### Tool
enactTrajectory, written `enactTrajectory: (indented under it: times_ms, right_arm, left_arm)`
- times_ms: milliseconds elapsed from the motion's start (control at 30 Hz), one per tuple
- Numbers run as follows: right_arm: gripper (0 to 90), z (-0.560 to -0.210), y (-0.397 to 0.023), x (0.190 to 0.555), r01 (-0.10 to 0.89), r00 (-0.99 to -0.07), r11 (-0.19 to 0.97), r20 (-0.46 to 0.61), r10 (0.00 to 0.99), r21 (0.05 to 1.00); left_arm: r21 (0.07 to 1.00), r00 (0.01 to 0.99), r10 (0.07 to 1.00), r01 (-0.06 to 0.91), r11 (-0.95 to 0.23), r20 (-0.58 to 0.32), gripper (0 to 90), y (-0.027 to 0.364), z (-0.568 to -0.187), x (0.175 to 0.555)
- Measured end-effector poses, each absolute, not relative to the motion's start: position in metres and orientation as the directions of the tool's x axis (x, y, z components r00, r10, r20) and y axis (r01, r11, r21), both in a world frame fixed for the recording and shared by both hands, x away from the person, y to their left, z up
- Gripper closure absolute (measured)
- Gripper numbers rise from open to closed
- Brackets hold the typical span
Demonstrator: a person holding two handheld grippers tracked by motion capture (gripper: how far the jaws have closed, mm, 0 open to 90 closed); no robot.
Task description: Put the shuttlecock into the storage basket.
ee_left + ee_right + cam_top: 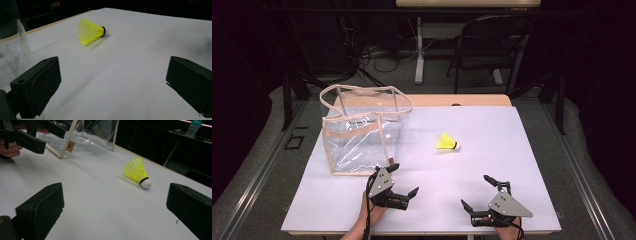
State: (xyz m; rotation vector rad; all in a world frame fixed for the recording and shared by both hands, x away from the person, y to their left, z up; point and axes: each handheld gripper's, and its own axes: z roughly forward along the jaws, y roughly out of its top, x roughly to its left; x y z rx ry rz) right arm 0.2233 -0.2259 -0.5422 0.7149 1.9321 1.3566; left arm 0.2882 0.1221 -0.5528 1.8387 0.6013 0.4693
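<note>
A yellow shuttlecock (447,142) with a white cork tip lies on its side near the middle of the white table (492,125). It lies ahead of the jaws in the left gripper view (91,31) and in the right gripper view (137,172). A clear plastic bag (362,131) with beige trim stands open at the back left. My left gripper (404,179) is open near the front edge, just in front of the bag. My right gripper (476,191) is open at the front right. Nothing is between either pair of jaws.
A dark chair (492,45) and a table leg (419,50) stand beyond the far edge, with cables on the floor. In the right gripper view the left hand and its gripper (22,135) show at top left, next to the bag (82,135).
</note>
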Motion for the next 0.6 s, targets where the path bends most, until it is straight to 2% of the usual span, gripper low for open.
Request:
enactTrajectory:
  times_ms: [600]
  right_arm:
    - [1.0, -0.543, -0.225, 0.224, 0.066, -0.634, 0.311, -0.201, 0.747, 0.948]
  left_arm:
    - [0.937, 0.805, 0.591, 0.174, -0.302, 0.042, 0.0, 0.105, -0.551, 0.300]
